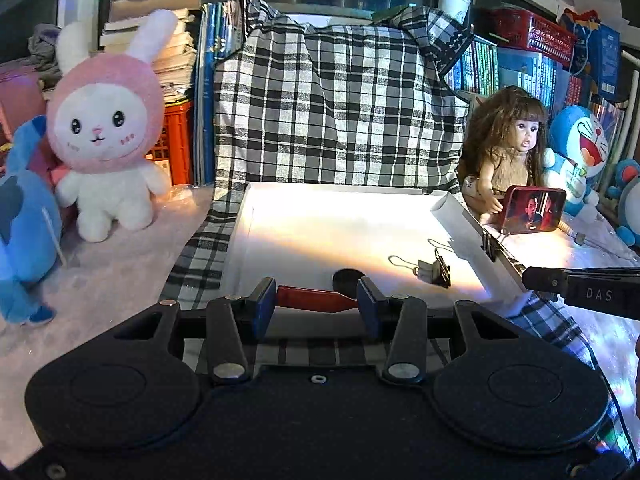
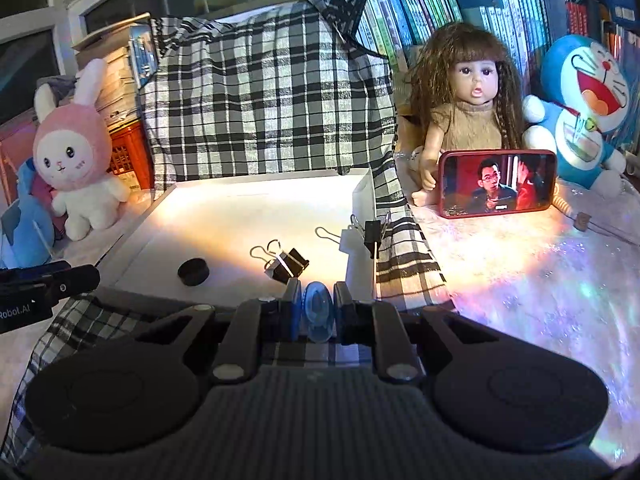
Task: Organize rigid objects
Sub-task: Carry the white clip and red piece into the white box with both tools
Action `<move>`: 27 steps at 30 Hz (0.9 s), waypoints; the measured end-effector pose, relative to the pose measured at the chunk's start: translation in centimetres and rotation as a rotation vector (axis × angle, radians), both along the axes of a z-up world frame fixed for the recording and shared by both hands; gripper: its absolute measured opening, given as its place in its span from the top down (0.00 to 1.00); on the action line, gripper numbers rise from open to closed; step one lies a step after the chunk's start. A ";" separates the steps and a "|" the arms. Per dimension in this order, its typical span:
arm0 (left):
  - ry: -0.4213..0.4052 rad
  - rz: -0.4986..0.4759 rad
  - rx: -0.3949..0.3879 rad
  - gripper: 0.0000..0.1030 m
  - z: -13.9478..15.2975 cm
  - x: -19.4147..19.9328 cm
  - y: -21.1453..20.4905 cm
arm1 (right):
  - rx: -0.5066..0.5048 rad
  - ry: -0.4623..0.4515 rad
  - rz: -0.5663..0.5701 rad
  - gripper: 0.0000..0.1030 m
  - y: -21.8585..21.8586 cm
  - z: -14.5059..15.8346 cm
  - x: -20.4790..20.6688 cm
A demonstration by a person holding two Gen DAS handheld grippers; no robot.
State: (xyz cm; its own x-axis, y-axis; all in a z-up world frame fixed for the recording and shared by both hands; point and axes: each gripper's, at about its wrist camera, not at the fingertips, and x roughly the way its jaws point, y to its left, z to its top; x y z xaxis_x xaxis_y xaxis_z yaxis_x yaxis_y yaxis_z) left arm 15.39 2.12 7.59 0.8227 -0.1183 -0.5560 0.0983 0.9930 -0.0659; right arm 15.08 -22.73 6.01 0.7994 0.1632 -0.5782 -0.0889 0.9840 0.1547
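Red-handled tool [image 1: 316,298] gripped in the left gripper [image 1: 316,300], blue clip [image 2: 318,314] pinched in the right gripper [image 2: 317,312], both unplaced, while binder clips [image 2: 286,264] and black cap [image 2: 194,271] already sit in the white tray [image 2: 160,204] at twelve o'clock.

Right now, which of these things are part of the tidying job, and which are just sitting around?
Part of the job:
- left gripper, holding a red tool
- right gripper, holding a blue clip
- white tray
- binder clip
- black cap

Just sitting around:
- bunny plush
- doll
- phone
- checked cloth
- books

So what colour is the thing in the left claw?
Red, tapering to a narrower end, held crosswise in the left claw. Left wrist view shows it best.
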 end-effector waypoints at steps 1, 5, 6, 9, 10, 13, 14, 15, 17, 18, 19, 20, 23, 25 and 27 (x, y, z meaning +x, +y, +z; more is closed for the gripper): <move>0.004 0.003 -0.001 0.59 0.0 0.5 0.0 | 0.006 0.010 0.000 0.79 0.0 0.0 0.6; 0.020 0.013 0.008 0.59 -0.4 2.9 -0.2 | 0.006 0.035 -0.001 0.79 0.4 0.1 2.6; 0.028 0.014 0.011 0.59 -0.5 3.5 -0.2 | 0.008 0.043 0.003 0.79 0.5 0.0 3.1; 0.059 0.024 0.010 0.59 -0.9 5.1 -0.4 | 0.025 0.073 0.003 0.79 0.6 -0.1 4.8; 0.069 0.025 0.010 0.59 -1.1 5.5 -0.4 | 0.034 0.084 0.000 0.79 0.5 -0.1 5.2; 0.093 0.030 0.014 0.59 -1.4 6.9 -0.4 | 0.061 0.119 -0.008 0.79 0.1 -0.3 6.7; 0.101 0.033 0.015 0.59 -1.6 7.4 -0.4 | 0.064 0.126 -0.011 0.79 0.0 -0.4 7.1; 0.107 0.036 0.015 0.59 -1.7 7.8 -0.4 | 0.068 0.135 -0.012 0.79 0.0 -0.5 7.4; 0.123 0.039 0.018 0.59 -2.1 8.6 -0.3 | 0.077 0.147 -0.018 0.79 0.1 -0.8 7.9; 0.129 0.044 0.020 0.59 -2.3 8.9 -0.3 | 0.083 0.154 -0.019 0.79 0.1 -1.0 8.1; 0.135 0.049 0.019 0.59 -2.6 9.1 -0.3 | 0.087 0.159 -0.020 0.79 0.2 -1.2 8.3; 0.140 0.052 0.017 0.59 -2.8 9.3 -0.2 | 0.089 0.165 -0.021 0.79 0.2 -1.4 8.4; 0.151 0.059 0.014 0.59 -3.5 9.8 -0.3 | 0.085 0.181 -0.027 0.79 0.6 -2.0 8.9; 0.153 0.060 0.017 0.59 -3.8 10.1 -0.4 | 0.084 0.188 -0.030 0.79 0.7 -2.3 9.1; 0.153 0.063 0.022 0.59 -4.1 10.2 -0.6 | 0.081 0.193 -0.036 0.79 0.8 -2.6 9.4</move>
State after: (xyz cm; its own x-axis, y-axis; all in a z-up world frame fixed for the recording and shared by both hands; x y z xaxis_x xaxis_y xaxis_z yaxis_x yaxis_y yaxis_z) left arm 25.61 1.55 3.53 0.7335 -0.0557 -0.6774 0.0263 0.9982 -0.0536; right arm 24.44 -21.93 3.37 0.6815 0.1888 -0.7070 -0.0154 0.9696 0.2441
